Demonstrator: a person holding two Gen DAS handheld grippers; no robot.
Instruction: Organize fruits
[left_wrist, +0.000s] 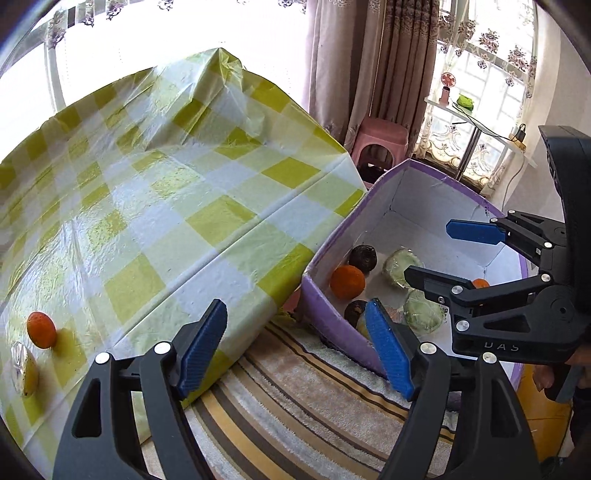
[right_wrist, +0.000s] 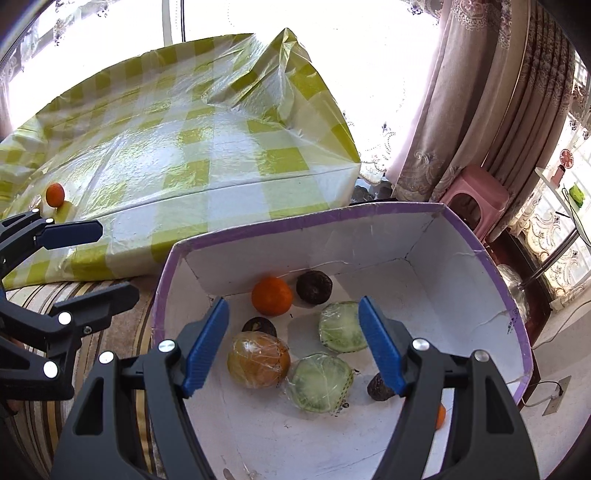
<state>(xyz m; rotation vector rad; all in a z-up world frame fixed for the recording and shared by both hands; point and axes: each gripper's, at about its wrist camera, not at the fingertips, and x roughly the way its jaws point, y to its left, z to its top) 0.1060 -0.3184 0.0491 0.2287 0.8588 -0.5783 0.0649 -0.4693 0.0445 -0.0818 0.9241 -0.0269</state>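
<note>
While hovering over the purple box (right_wrist: 369, 221) of fruit, both grippers — left gripper (left_wrist: 295, 347), right gripper (right_wrist: 295, 343) — spread wide, empty.

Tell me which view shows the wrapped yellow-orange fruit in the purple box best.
The right wrist view: the wrapped yellow-orange fruit lies in full sight on the floor of the purple box. In the left wrist view only a yellowish sliver, probably the same fruit, shows behind the near wall and a gripper finger.
</note>
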